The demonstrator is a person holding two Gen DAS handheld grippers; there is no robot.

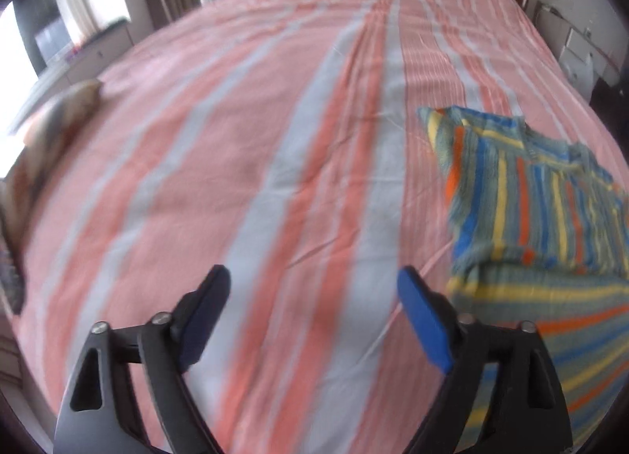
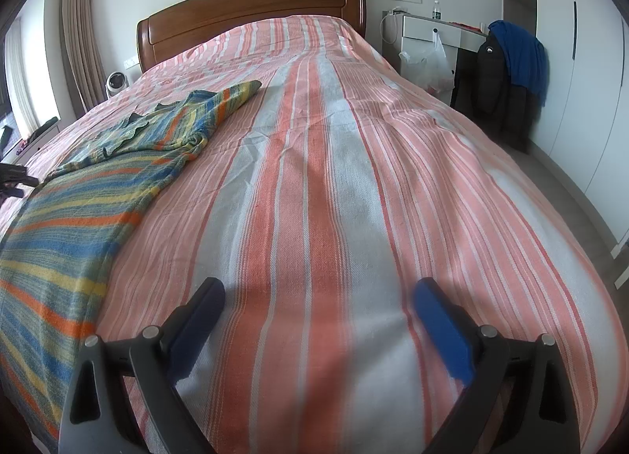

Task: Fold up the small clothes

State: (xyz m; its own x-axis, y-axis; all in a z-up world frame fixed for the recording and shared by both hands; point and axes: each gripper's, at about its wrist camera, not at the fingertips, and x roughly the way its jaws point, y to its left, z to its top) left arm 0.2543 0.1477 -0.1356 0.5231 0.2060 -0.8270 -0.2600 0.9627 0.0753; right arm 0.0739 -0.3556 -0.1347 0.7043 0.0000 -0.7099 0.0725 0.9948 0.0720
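Note:
A small striped knit garment [image 1: 530, 218] in blue, yellow, orange and grey lies on the bed, partly folded, with a sleeve laid across its body. In the left wrist view it lies to the right of my left gripper [image 1: 314, 281], which stands open over bare bedspread with nothing between its blue pads. The same garment [image 2: 90, 186] fills the left side of the right wrist view. My right gripper [image 2: 318, 293] is open too, over bare bedspread to the right of the garment. A dark tip of the left gripper's body [image 2: 15, 179] shows at the left edge.
The bed carries a pink, white and grey striped bedspread [image 2: 354, 139] with a wooden headboard [image 2: 251, 10]. More clothes [image 1: 51, 127] lie at the bed's left edge. A small fan [image 2: 116, 84] stands on the left. On the right are a white desk [image 2: 432, 27] and hung jackets [image 2: 511, 72].

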